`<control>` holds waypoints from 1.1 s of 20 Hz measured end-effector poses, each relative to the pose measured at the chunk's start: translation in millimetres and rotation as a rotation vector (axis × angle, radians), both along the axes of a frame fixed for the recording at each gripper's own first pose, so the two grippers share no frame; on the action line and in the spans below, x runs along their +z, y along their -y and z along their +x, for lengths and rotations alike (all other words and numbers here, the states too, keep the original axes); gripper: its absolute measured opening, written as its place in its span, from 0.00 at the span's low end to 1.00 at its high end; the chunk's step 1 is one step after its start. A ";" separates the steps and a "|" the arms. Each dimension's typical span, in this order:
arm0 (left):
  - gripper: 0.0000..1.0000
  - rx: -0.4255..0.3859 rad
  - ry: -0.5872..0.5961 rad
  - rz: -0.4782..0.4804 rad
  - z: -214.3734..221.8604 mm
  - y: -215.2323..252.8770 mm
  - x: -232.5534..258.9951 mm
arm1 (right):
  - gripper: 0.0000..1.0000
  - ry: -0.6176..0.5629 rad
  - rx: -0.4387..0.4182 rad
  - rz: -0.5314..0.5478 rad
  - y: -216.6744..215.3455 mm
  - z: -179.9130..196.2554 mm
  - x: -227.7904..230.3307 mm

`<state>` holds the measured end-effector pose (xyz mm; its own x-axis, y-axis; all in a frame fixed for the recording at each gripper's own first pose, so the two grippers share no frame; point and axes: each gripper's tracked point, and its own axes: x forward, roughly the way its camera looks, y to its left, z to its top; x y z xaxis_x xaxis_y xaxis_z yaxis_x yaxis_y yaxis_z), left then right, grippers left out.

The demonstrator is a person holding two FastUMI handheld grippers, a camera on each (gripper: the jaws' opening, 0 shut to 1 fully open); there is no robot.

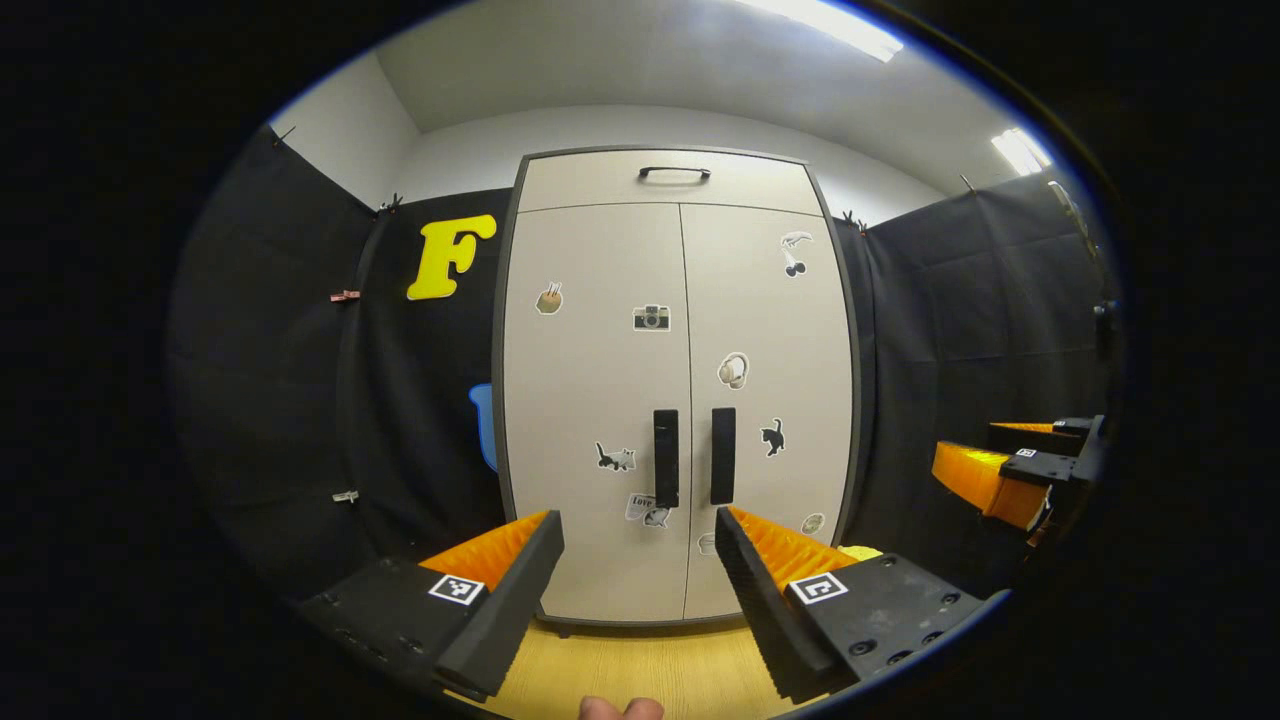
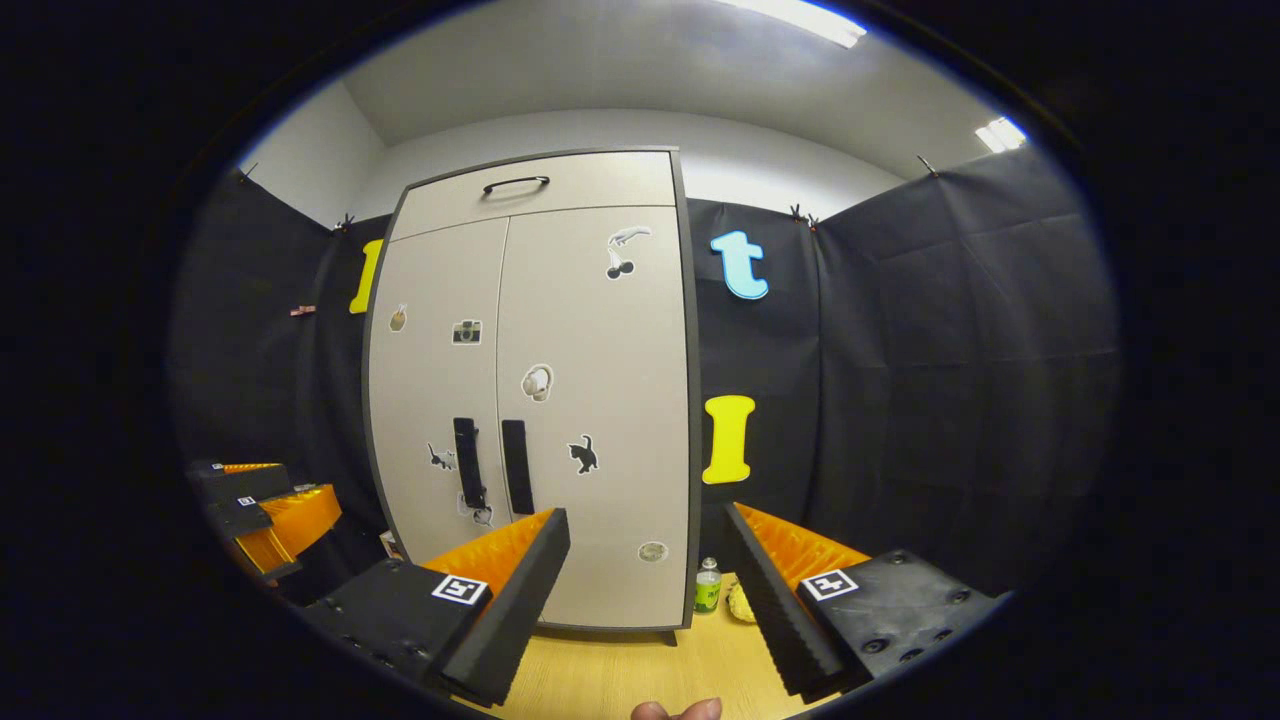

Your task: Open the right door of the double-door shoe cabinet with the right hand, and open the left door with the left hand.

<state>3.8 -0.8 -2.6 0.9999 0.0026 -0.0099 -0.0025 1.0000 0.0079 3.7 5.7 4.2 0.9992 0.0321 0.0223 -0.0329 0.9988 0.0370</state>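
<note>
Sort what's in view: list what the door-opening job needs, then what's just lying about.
For the job: right door, right door handle, left door, left door handle, left gripper, right gripper.

Lying about: small bottle, yellow object beside it, top drawer.

A pale yellow wood-grain floor (image 2: 610, 670) is stretching out in front of me. A tall beige double-door shoe cabinet with a dark grey frame (image 2: 600, 560) is standing on it. Just beside its right corner, a small green-labelled bottle (image 2: 708, 586) and a yellow rounded object (image 2: 738, 603) are sitting on the boards.
</note>
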 end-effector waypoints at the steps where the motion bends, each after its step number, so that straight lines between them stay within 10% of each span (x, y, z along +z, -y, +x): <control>1: 0.95 0.001 0.001 0.002 0.5 0.0 0.8 | 0.98 0.005 0.004 0.006 -1.0 -0.2 1.3; 22: 0.95 0.052 -0.025 0.017 14.9 -54.1 -22.1 | 0.98 -0.017 0.087 0.054 -112.2 108.3 -2.8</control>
<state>18.8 53.3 -24.7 0.9979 0.0546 -0.0349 -0.0537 0.9982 0.0253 111.9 117.9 1.4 0.9929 0.1182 0.0097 -0.1186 0.9887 0.0915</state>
